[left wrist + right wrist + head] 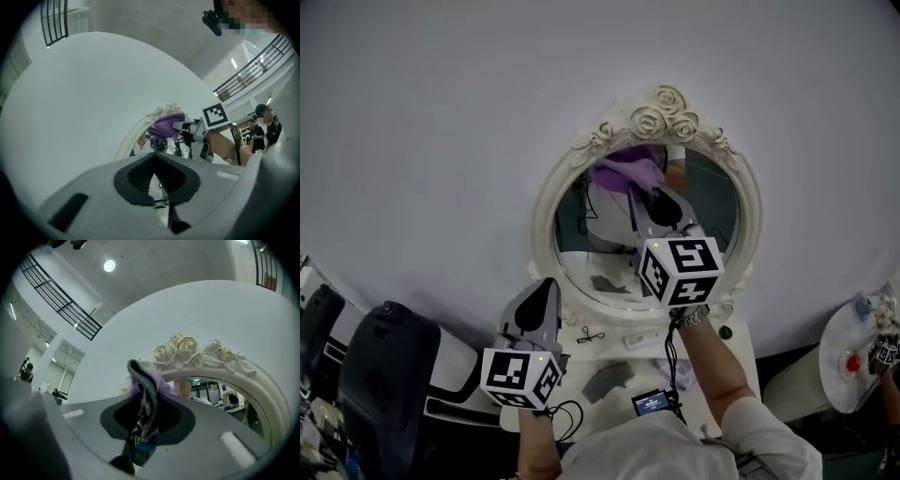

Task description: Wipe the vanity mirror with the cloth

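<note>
At the vanity mirror's (712,220) top, frame centre, my right gripper (649,187) has its fingers clamped on the purple cloth (628,172); my left gripper (549,284), fingers together, hangs lower-left above the cluttered desk (733,349).

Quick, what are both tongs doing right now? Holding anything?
Left tongs: closed, holding nothing.
Right tongs: closed on the purple cloth.

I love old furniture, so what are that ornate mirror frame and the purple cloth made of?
Mirror frame: cream, faintly glossy, with moulded roses and yellowish edges; probably painted resin or plaster, though carved wood is possible. Cloth: purple, soft and matte, bunched in folds, with a grey woven-looking edge; likely microfibre.
</note>
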Demonstrator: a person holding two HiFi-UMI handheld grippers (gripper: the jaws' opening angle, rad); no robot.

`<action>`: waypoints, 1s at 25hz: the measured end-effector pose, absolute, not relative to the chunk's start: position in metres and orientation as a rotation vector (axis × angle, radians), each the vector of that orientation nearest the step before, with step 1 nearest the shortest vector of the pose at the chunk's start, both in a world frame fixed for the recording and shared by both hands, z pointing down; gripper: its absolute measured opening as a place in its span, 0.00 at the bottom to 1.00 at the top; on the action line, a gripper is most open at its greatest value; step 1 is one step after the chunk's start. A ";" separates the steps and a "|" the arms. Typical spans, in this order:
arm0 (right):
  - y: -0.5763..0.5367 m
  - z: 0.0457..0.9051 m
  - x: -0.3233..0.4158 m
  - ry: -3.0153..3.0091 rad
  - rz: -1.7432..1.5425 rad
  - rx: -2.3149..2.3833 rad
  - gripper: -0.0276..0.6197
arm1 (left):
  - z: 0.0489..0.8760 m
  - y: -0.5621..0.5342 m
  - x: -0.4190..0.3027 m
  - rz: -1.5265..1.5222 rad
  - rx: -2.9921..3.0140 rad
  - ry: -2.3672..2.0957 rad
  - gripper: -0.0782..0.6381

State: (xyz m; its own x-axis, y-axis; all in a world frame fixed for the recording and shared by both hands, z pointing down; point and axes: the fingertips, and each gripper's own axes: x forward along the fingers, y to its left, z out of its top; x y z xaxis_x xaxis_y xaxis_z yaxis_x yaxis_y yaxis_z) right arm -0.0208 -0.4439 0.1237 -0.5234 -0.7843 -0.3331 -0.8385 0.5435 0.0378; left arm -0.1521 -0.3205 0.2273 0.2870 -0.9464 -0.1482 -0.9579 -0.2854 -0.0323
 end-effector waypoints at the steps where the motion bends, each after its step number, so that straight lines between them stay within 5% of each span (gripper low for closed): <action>1: -0.447 0.123 -0.024 2.507 0.279 -1.349 0.16 | 0.228 -0.319 -0.157 0.151 -2.413 1.824 0.11; 10: -0.473 0.121 -0.009 2.417 0.252 -1.463 0.15 | 0.237 -0.324 -0.159 0.136 -2.425 1.855 0.11; 25: -0.486 0.136 0.118 2.234 0.237 -1.808 0.15 | 0.247 -0.356 -0.068 0.093 -2.654 1.535 0.11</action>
State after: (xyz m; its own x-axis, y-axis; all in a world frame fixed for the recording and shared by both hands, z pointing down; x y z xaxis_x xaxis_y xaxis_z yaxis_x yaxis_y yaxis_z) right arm 0.1178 -0.4857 0.1364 -0.1937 -0.9343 -0.2993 -0.9763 0.2136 -0.0349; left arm -0.0679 -0.3559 0.2467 0.4977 -0.8627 -0.0893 -0.8672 -0.4968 -0.0341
